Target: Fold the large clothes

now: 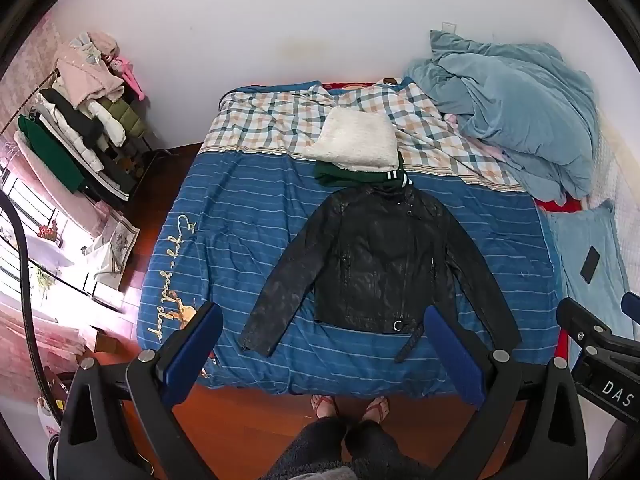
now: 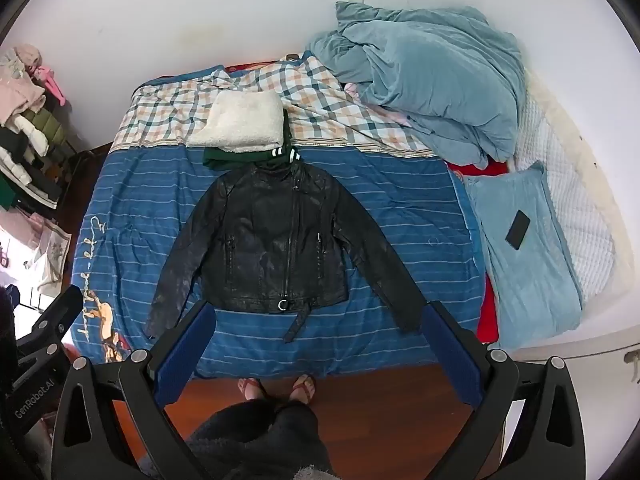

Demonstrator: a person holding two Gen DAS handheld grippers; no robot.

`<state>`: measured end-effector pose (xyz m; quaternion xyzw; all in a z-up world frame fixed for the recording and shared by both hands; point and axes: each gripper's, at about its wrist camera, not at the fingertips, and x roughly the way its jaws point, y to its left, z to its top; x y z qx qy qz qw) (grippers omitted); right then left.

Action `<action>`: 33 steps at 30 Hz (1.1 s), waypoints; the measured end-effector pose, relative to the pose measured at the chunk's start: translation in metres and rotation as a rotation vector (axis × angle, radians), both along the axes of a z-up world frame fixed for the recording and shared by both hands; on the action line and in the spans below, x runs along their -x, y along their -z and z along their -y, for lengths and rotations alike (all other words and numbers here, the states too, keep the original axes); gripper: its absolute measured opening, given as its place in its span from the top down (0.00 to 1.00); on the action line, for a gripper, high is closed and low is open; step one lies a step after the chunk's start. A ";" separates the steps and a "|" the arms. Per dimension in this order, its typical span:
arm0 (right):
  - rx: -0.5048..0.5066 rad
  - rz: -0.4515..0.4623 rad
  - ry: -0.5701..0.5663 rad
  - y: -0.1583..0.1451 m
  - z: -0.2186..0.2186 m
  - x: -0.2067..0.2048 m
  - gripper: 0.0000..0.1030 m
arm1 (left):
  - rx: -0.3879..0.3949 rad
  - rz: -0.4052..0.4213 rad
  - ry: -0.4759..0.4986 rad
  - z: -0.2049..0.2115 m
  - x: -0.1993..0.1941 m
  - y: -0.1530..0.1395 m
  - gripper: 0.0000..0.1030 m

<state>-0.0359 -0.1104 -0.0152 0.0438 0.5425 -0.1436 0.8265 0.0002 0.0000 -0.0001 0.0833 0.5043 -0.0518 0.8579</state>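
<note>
A black leather jacket (image 1: 376, 268) lies flat and face up on the blue striped bedspread (image 1: 240, 216), sleeves spread out to both sides, collar toward the wall. It also shows in the right wrist view (image 2: 276, 240). My left gripper (image 1: 322, 320) is open and empty, held high above the bed's near edge. My right gripper (image 2: 320, 320) is open and empty too, at a similar height beside it. A folded white fleece (image 1: 356, 140) lies on a folded green garment (image 1: 352, 174) just beyond the jacket's collar.
A heap of light blue duvet (image 1: 512, 108) fills the bed's far right. A phone (image 2: 518, 229) lies on a blue pillow (image 2: 520, 256) at the right. A clothes rack (image 1: 76, 136) stands at the left. The person's feet (image 1: 348, 404) stand on the wooden floor.
</note>
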 end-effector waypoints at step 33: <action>0.007 -0.008 -0.005 -0.004 0.003 -0.004 0.00 | 0.019 0.002 -0.001 0.007 -0.006 -0.007 0.00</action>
